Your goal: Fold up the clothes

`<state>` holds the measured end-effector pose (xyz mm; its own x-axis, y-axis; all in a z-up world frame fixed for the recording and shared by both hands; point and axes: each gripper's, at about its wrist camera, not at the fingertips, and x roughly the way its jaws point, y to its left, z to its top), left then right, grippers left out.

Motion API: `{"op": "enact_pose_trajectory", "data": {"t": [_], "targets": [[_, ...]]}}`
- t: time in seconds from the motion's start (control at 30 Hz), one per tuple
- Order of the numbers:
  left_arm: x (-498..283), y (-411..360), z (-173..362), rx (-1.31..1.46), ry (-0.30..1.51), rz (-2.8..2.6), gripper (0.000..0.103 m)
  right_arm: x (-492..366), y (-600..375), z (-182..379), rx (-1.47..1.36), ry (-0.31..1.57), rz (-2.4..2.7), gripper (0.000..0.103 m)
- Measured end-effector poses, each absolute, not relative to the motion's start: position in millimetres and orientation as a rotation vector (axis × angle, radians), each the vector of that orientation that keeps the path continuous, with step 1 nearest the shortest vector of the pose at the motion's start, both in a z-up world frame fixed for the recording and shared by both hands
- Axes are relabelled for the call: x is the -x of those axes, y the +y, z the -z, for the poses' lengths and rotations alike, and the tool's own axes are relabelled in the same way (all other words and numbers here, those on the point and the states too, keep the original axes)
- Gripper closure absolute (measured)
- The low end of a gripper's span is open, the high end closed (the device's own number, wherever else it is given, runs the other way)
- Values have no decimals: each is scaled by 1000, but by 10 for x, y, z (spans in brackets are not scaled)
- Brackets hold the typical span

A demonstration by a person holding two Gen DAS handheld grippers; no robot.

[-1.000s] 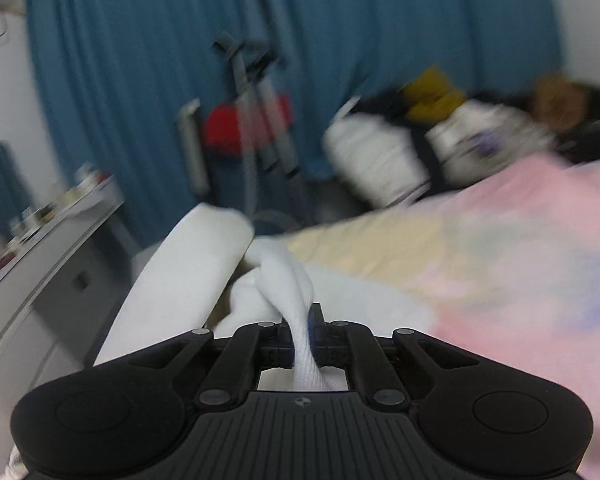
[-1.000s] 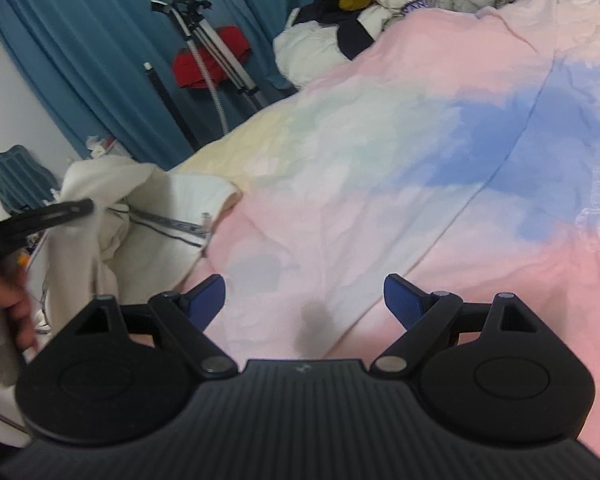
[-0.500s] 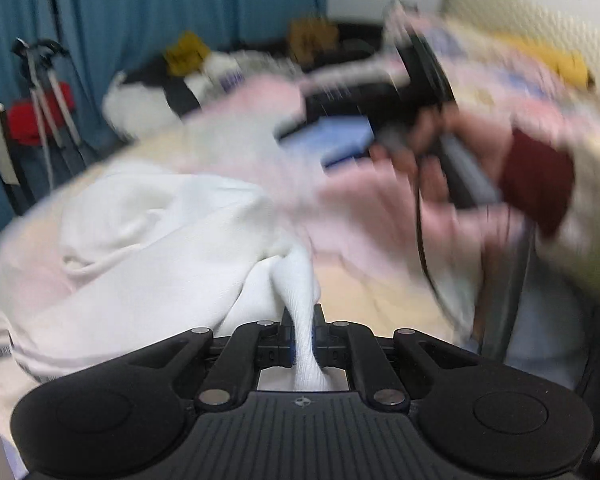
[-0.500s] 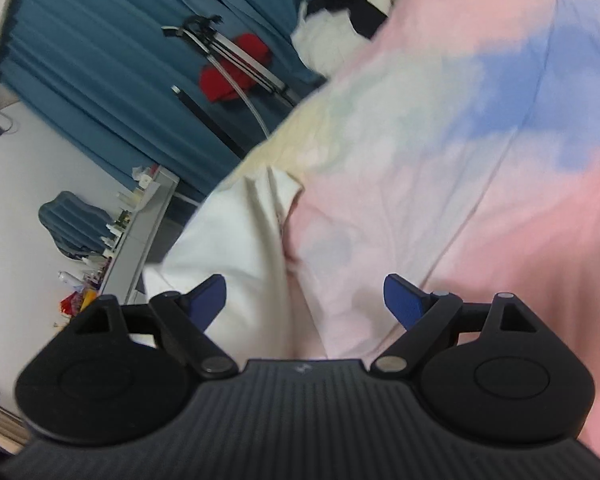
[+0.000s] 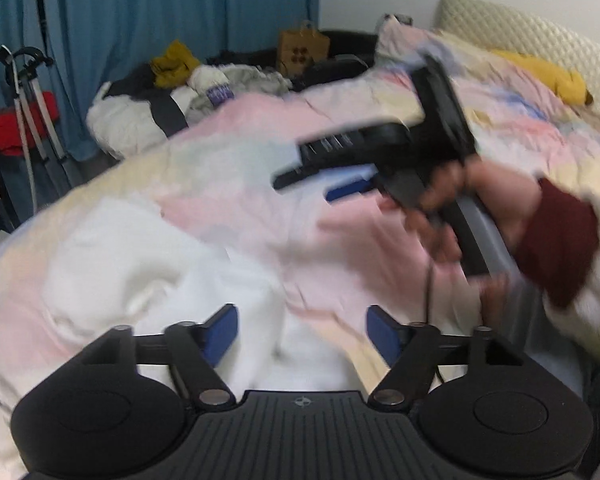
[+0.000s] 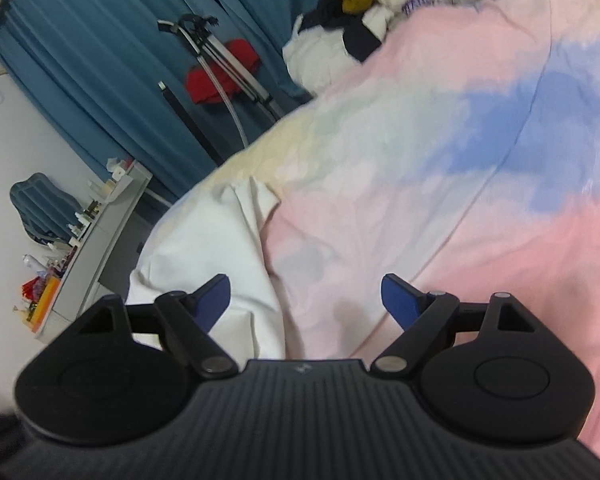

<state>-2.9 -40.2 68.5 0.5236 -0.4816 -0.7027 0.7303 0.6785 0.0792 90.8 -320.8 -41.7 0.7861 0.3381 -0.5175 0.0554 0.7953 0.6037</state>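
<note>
Left wrist view. The left gripper (image 5: 302, 334) points down over a white garment (image 5: 140, 264) lying crumpled on a pastel bedspread (image 5: 236, 168). Its jaws are opening; the blue pads (image 5: 220, 334) stand apart, and a fold of the white cloth rises into the gap between them, though motion blur hides whether either pad touches it. The garment covers the near left part of the bed, and its far edge runs close to the bed's left border. To the right, a hand (image 5: 472, 204) with a dark red cuff (image 5: 556, 240) carries the right gripper (image 5: 328, 178) above the bedspread, blurred, its fingers aimed left. A pile of clothes (image 5: 172, 100) sits at the far corner of the bed; beyond it hang blue curtains (image 5: 140, 20), with a tripod (image 5: 28, 112) at the left edge and a pillow (image 5: 532, 36) at the far right.

Right wrist view. The right gripper (image 6: 306, 304) hovers with its pads (image 6: 400, 300) set wide and nothing between them. The white garment (image 6: 212, 248) lies below its left finger, at the bed's near left edge, with a loose flap pointing inward. The pastel bedspread (image 6: 460, 152) stretches bare ahead and to the right, the broadest free surface. Past the bed's left edge stands a cluttered grey desk (image 6: 100, 248). The tripod (image 6: 220, 56) leans against the curtains (image 6: 100, 60), and the pile of clothes (image 6: 364, 4) occupies the far corner.
</note>
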Motion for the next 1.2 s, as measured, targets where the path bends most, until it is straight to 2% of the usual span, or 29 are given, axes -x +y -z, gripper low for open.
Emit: {"op": "enact_pose_trajectory", "data": {"t": [0.13,0.37,0.43,0.5,0.53,0.57,0.6,0.73,1.0,1.2], "targets": [[-497,-686,-627,-384,741,658,21,-910,-3275,354,-619,625,-141,18],[-1099,-1250,12,-533,965,597,22,-914,-3514,383,-660,613,-95,17],[-1158,-1334,138,-593,987,557,35,-932,-3550,414,-665,615,-92,17],[-1190,-1346,177,-617,993,536,65,-964,-3564,457,-662,628,-89,17],[-1195,-1325,163,-615,991,534,72,-977,-3571,480,-664,638,-89,17],[-1200,-1303,149,-613,988,531,88,-987,-3574,495,-668,645,-90,17],[-1201,-1280,130,-610,985,528,92,-995,-3576,509,-672,652,-92,17],[-1067,-1157,-115,-560,911,514,95,-973,-3563,483,-668,640,-97,17],[-1069,-616,-1184,-343,639,375,95,-853,-3591,358,-659,585,-63,18],[-1592,54,-1908,-206,407,87,95,-859,-3552,342,-632,584,-61,17]]}}
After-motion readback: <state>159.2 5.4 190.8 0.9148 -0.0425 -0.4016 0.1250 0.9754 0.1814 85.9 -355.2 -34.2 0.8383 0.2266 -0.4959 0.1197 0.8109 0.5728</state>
